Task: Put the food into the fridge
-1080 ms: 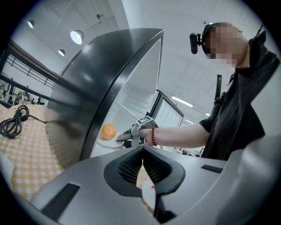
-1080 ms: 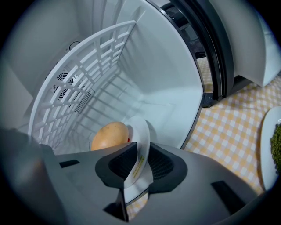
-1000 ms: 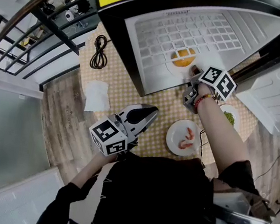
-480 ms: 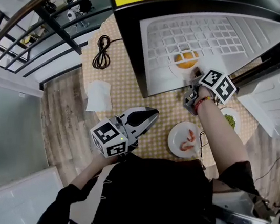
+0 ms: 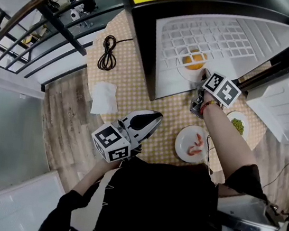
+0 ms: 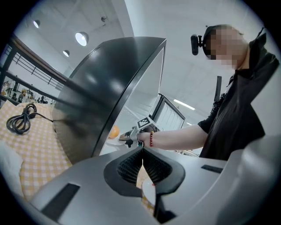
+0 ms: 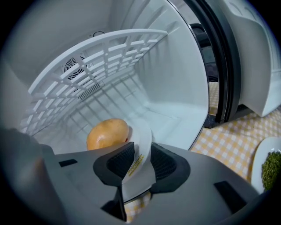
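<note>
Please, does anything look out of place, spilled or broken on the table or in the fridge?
Nothing is spilled or broken. Only a coiled black cable and a crumpled white napkin, both on the checked table beside the fridge, look out of place.

Left tool (image 6: pixel 142 151) jaws together, black fridge (image 6: pixel 101 96) ahead

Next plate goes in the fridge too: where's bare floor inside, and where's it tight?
Inside the fridge, the white floor right of the potato plate, up to the side wall, is bare; the potato sits front left. On the table, cloth between the cable and the napkin is free; the shrimp plate and the greens plate crowd the right edge.
</note>
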